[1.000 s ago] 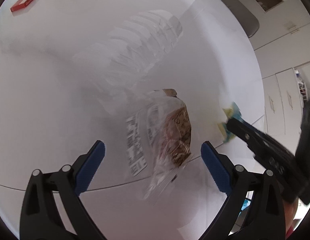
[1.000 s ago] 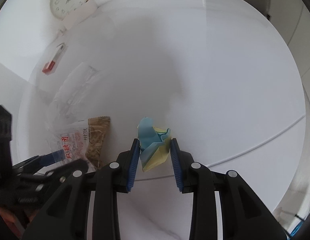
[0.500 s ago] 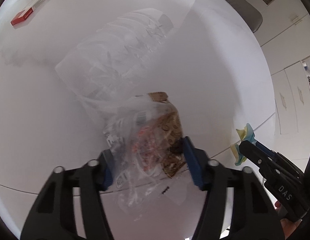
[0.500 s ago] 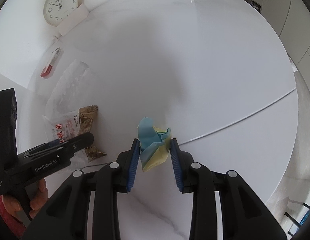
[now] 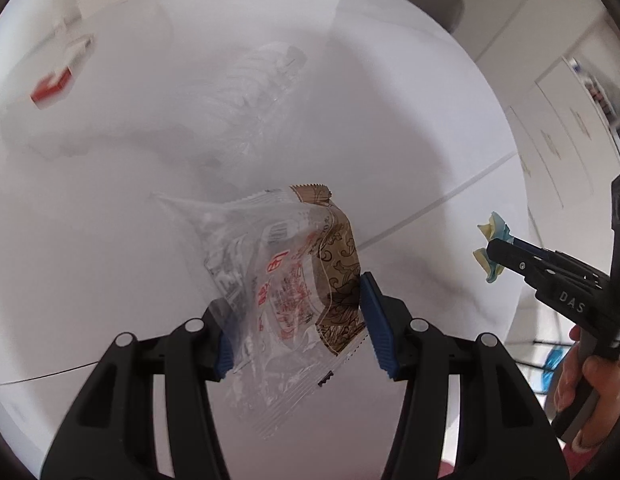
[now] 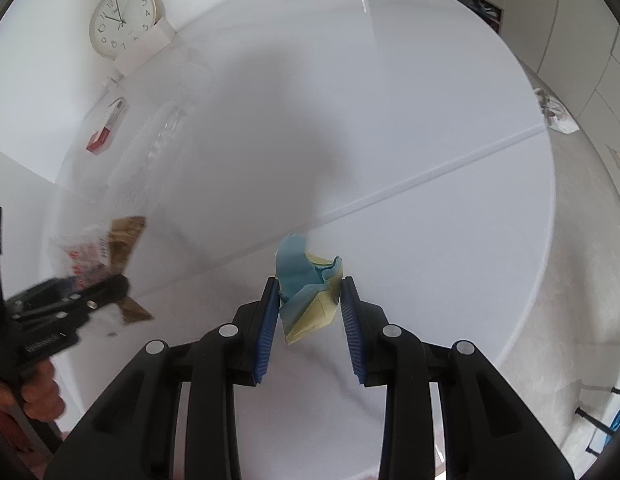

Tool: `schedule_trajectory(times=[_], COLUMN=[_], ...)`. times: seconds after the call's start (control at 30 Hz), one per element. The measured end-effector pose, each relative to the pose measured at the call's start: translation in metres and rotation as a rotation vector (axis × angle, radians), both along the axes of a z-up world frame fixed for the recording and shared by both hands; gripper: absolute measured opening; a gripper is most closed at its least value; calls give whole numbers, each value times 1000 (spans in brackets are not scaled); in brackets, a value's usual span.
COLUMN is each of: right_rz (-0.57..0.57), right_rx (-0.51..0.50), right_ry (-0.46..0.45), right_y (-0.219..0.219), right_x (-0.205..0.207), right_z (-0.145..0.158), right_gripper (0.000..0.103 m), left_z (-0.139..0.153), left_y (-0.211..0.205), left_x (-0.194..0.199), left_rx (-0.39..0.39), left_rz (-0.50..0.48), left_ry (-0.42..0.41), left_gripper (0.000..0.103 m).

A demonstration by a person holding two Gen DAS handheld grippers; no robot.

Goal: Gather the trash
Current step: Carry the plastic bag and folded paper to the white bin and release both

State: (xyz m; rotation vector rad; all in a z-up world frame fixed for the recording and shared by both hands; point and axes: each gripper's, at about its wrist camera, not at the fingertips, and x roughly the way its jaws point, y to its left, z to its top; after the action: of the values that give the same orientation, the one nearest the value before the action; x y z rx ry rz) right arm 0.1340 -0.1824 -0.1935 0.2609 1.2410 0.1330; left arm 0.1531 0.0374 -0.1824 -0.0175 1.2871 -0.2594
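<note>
While both hands were loaded, the left gripper [image 5: 293,320] had its pads clamped on a crinkly snack wrapper [image 5: 297,276], held just over the table [image 5: 109,260], and the right gripper [image 6: 310,312] was pinching a blue-and-yellow paper wad [image 6: 307,284]. Farther back a clear bottle [image 5: 249,92] lay on its side, then a red box [image 5: 53,84]. Honestly that slick film could slide out if either grip eased.
</note>
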Motion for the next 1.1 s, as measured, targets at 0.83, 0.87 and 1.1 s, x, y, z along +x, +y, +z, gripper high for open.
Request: schedule_trajectory(times=[0.83, 0.87, 1.1], right_rz=[-312, -319, -394], right_rx=[-70, -68, -63], right_ry=[236, 243, 257], right_y=[-65, -67, -96], right_x=[-223, -227, -255], right_z=[-64, -65, -64], right_gripper=[96, 96, 100], left_z=[23, 23, 15], left_y=[-131, -133, -162], left_x=[-135, -143, -165], left_rx=[-46, -46, -38], left_rz=[-488, -497, -569], left_ry=[-8, -7, 10], left_gripper=[52, 52, 52])
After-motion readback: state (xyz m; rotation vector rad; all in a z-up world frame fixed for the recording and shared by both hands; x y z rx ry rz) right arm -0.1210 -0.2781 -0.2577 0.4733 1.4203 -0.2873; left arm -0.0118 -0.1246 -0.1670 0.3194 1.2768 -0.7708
